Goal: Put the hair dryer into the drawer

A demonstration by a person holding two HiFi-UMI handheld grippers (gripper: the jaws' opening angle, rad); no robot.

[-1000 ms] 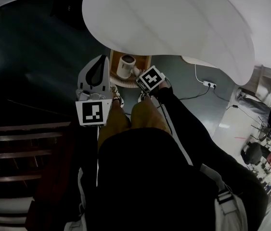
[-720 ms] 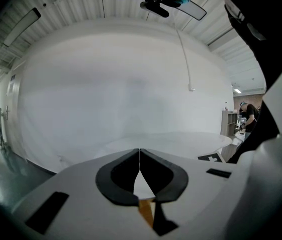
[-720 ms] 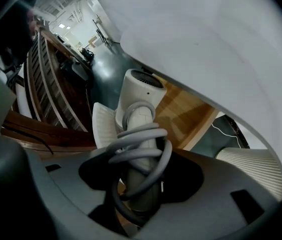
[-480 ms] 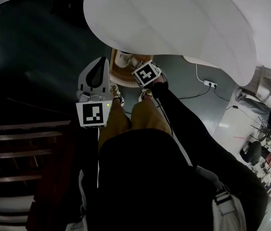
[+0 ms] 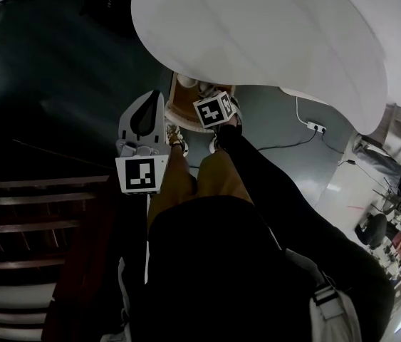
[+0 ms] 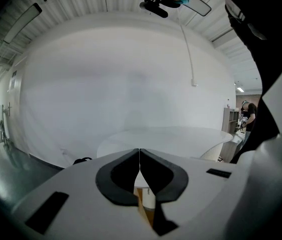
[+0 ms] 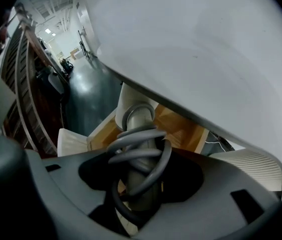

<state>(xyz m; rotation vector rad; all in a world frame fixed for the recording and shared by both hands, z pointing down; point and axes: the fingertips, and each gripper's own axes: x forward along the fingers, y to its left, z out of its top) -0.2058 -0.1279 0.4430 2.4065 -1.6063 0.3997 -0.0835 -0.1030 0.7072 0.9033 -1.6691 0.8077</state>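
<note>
The hair dryer [image 7: 138, 154] has a grey handle with its grey cord wound round it and a white head pointing down. My right gripper [image 7: 139, 184] is shut on that handle and points steeply down. Below it lies the open wooden drawer [image 7: 183, 129] under the white table top [image 7: 196, 49]. In the head view the right gripper [image 5: 213, 107] hangs over the drawer [image 5: 179, 114], and its marker cube hides most of the dryer. My left gripper [image 5: 144, 117] stands left of the drawer, clear of it. Its jaws [image 6: 139, 156] meet at the tips with nothing between them.
The white table top [image 5: 257, 34] overhangs the drawer's far part. A power strip with a cable [image 5: 315, 127] lies on the dark floor to the right. Dark wooden slats [image 5: 36, 212] run along the left. The person's tan trouser legs [image 5: 218, 177] are just behind the grippers.
My right gripper has carried the hair dryer further over the drawer and tipped it more steeply down; the dryer's white head now shows less. The left gripper sank slightly.
</note>
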